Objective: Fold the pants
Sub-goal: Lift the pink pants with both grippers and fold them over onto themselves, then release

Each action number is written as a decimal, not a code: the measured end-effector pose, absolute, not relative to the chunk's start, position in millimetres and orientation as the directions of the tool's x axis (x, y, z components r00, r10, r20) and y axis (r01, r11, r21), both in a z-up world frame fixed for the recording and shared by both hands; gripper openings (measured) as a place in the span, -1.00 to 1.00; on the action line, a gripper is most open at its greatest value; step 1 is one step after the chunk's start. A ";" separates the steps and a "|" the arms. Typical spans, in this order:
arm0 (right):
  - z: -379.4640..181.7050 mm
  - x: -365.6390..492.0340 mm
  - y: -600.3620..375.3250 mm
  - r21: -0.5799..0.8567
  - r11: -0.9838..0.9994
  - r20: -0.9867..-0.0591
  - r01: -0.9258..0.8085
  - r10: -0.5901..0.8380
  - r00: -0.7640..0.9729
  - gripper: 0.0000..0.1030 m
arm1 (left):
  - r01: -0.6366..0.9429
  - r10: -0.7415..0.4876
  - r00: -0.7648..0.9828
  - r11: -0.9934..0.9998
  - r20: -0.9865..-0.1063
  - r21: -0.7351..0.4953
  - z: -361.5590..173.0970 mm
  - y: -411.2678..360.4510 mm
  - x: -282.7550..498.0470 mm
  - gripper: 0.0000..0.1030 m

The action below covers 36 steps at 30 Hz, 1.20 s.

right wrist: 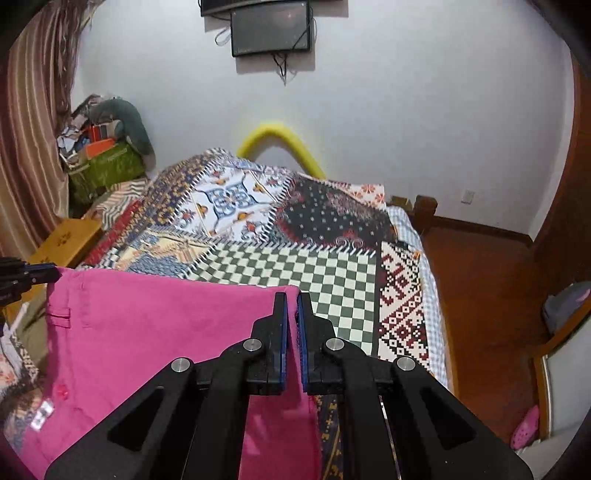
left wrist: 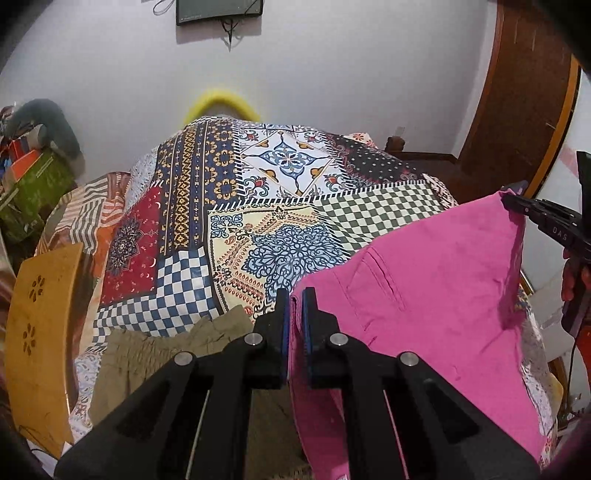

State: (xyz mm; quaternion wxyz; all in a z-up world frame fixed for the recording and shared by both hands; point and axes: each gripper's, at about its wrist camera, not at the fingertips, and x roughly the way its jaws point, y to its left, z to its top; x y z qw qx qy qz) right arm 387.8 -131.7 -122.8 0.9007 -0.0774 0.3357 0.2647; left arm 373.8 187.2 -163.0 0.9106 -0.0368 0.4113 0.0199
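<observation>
left gripper [left wrist: 294, 295]: tilted down, clamped on one top corner of pink pants [left wrist: 424, 280] | right gripper [right wrist: 291, 299]: tilted down, clamped on other corner | pants: hanging stretched between, above patchwork bedspread [left wrist: 258, 206] | olive garment [left wrist: 155, 354]: lying on bedspread, beside pants

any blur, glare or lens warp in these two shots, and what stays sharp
Left wrist view: strong fisheye bowing, dark vignette corners, the yellow foam tube looks soft; left gripper and pink pants are crisp. Right wrist view: same barrel warp, the wall monitor curves, mild sheen on the wooden floor; right gripper is sharp.
</observation>
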 end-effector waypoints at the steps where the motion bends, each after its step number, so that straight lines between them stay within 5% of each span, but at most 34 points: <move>1: -119.0 382.0 -133.4 0.043 0.847 -0.642 -0.529 0.429 0.635 -0.91 | -0.061 0.006 0.661 0.997 -0.750 -0.046 -160.2 185.0 369.1 -0.89; 20: -94.1 291.1 -176.6 0.153 0.844 -0.627 -0.513 0.484 0.610 -0.91 | -0.029 -0.031 0.661 0.997 -0.750 -0.067 -122.5 149.1 275.5 -0.89; 36: -113.9 209.3 -208.6 0.214 0.850 -0.661 -0.481 0.489 0.569 -0.91 | 0.006 -0.060 0.639 0.997 -0.767 -0.072 -142.4 122.1 185.1 -0.90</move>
